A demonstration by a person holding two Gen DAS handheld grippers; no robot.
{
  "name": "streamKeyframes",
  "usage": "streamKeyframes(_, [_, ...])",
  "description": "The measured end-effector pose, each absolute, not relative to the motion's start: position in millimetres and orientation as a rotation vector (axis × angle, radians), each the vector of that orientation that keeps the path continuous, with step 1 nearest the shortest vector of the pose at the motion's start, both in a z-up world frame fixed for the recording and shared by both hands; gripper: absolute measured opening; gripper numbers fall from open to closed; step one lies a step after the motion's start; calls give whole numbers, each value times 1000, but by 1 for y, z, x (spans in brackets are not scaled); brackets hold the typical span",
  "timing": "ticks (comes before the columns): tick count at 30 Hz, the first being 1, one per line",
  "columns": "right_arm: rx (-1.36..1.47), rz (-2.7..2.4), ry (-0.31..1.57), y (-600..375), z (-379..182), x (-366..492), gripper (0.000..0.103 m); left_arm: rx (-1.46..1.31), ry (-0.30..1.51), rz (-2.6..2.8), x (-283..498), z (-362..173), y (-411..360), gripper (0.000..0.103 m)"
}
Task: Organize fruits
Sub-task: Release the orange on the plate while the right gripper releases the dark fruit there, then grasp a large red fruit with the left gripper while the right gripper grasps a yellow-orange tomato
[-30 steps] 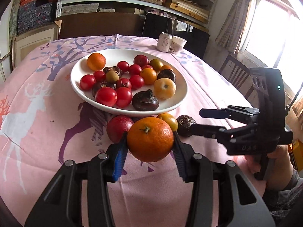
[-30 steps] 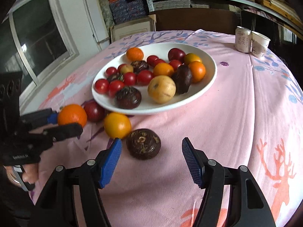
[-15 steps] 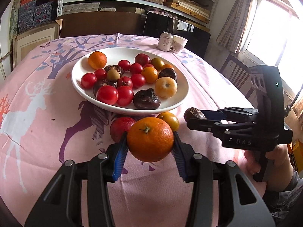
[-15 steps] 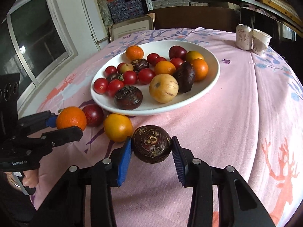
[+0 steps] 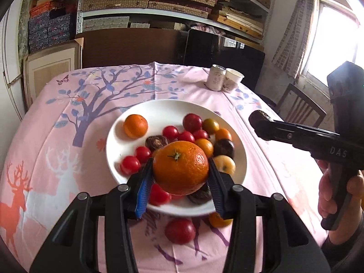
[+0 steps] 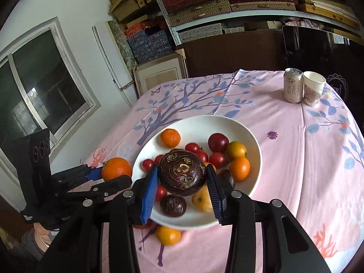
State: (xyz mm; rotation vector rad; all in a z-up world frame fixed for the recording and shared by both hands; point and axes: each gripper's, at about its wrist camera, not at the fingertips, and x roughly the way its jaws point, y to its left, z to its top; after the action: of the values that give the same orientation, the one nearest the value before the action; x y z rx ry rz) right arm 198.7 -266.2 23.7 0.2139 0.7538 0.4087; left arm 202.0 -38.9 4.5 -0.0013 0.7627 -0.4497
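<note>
**Above the plate: both grippers now carry fruit**

Over the near rim of the white plate [image 5: 118,136], the left gripper [image 5: 179,180] is clamped on a big orange [image 5: 180,168]. A second ago both fruits sat low by the tablecloth; now each hangs lifted over the pile. The right gripper [image 6: 182,190], whose jaws gaped around the dark brown fruit [image 6: 182,173], has gripped and raised it. Next, I judge, comes setting both down. A red fruit [image 5: 180,231] and a small orange one [image 5: 219,220] wait at 6 o'clock of the plate. Readable: "DAS" on the right gripper's body; the can [image 6: 293,85] at 1 o'clock bears illegible print.
</note>
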Motion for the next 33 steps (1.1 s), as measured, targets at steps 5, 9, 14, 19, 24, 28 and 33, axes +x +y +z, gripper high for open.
streamKeyframes(5, [280, 375, 751, -258, 4, 243, 44, -47, 822, -401, 249, -18, -40, 45])
streamKeyframes(9, [268, 348, 714, -256, -7, 248, 60, -31, 815, -378, 254, -26, -32, 66])
streamKeyframes(14, [230, 356, 663, -260, 0, 225, 63, -18, 753, -406, 233, -18, -27, 80])
streamKeyframes(19, [250, 345, 656, -274, -4, 205, 64, 39, 786, -427, 204, -23, -31, 80])
streamKeyframes(24, [303, 329, 658, -293, -19, 184, 66, 85, 787, -481, 173, -30, -33, 80])
streamKeyframes(28, [303, 343, 651, -298, -26, 171, 67, 177, 831, -479, 158, -51, -39, 80])
streamKeyframes(33, [272, 338, 676, -292, -34, 165, 67, 274, 833, -434, 149, -69, -49, 80])
